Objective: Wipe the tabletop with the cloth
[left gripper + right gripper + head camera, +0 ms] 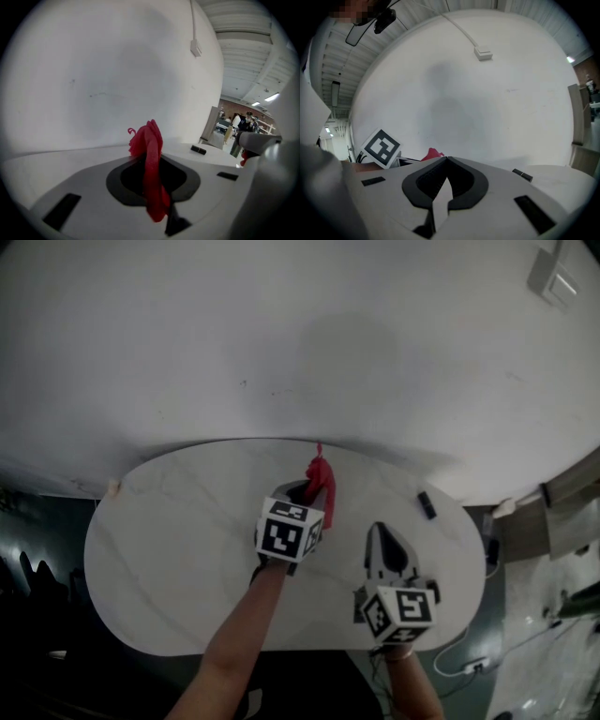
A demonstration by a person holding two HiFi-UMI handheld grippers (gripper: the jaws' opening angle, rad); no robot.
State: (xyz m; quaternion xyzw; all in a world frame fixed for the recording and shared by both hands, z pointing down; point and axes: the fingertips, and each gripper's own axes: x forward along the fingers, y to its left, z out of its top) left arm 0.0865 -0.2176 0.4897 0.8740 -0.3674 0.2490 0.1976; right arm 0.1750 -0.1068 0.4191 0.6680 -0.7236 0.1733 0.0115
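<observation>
**TABLETOP WIPE: CLOTH IN LEFT GRIPPER, STROKE NOT YET LAID DOWN**

1. Wall (pixel 281 334). White, plain, dead ahead of both sets of jaw tips.
2. Tabletop (pixel 169 549). Pale, faintly veined, round-ended. Lies beneath both grippers, with the widest bare stretch off to the left of the left one.
3. Left gripper (pixel 312 487). Jaws clamped onto the cloth, tips pointing toward the table's far edge.
4. Right gripper (pixel 382 532). Sits to the right of its partner and drawn back toward the person. Jaws closed tip to tip with nothing between them; idle.
5. Cloth (pixel 322 476). Red, bunched into a narrow rope and pinched between the left jaws. One tuft stands past the tips and a tail hangs back through the jaw gap. Contact with the tabletop not determinable from any view.
6. Small dark object (pixel 427 504). Ahead and to the right of the right gripper, near the far edge. Identity unclear.

Handling note (judgement only):
- Likely step is lowering the cloth to the surface and beginning a pass.
- Tip the left jaws downward so that the fabric tuft, not the jaw plastic, meets the top.
- Press lightly and allow for a narrow swath from so tight a bunch, hence close, overlapping strokes.
- Keep the clamp firm against drag.
- Hold the right gripper out of the sweep and steer round the dark object.
</observation>
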